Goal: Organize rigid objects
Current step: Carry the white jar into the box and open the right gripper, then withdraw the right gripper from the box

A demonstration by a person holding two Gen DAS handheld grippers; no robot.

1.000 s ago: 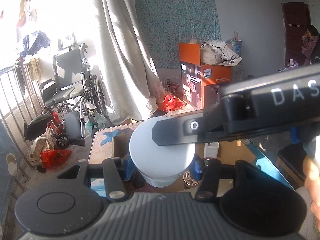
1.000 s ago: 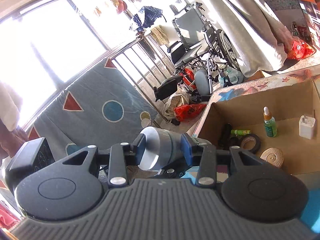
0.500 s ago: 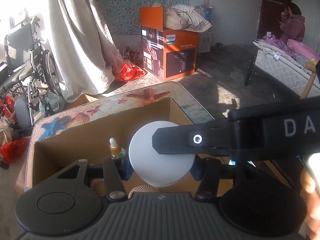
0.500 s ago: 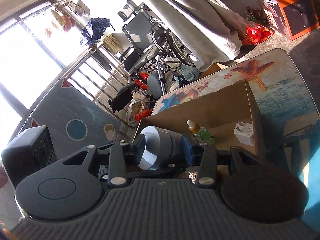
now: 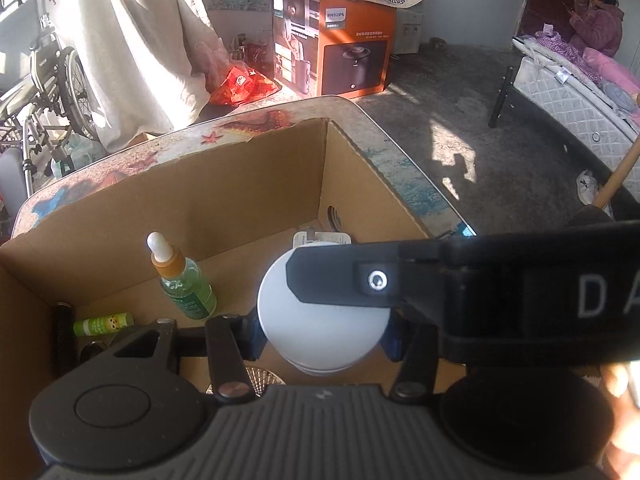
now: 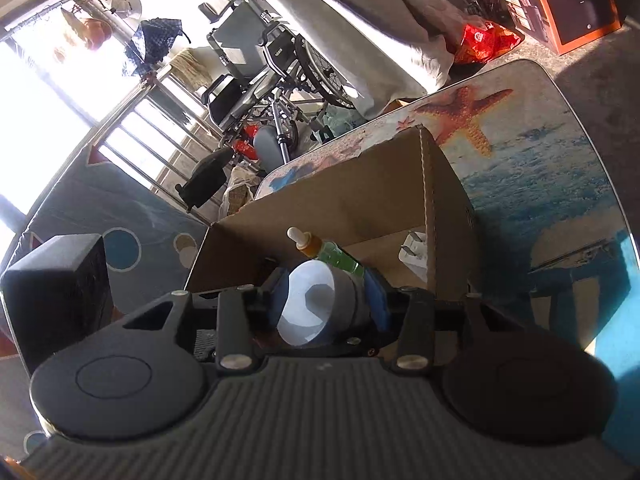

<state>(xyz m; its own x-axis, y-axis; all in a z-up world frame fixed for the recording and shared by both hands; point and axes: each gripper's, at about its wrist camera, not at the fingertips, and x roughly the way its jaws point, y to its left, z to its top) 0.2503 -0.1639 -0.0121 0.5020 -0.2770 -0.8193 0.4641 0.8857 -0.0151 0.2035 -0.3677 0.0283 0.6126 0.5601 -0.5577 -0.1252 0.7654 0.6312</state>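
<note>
Both grippers are shut on one white cylindrical jar (image 5: 320, 328), held over the open cardboard box (image 5: 240, 184). My left gripper (image 5: 322, 330) clamps its sides with blue pads. My right gripper (image 6: 326, 304) grips the same jar (image 6: 308, 308), and its black finger (image 5: 400, 276) crosses the jar in the left wrist view. In the box lie a green dropper bottle (image 5: 182, 280), a green lip-balm tube (image 5: 103, 323), a white charger plug (image 5: 320, 239) and a ridged metal disc (image 5: 264, 378).
The box stands on a table with a sea-and-starfish print (image 6: 520, 160). A wheelchair (image 6: 256, 72), a railing and a curtain stand beyond it. An orange Philips carton (image 5: 332, 40) is on the floor; a bed with a person is at the right (image 5: 580, 64).
Both grippers have carried the jar from beside the table to over the box and tipped downward, so the box interior now shows. Both stay shut on the jar.
</note>
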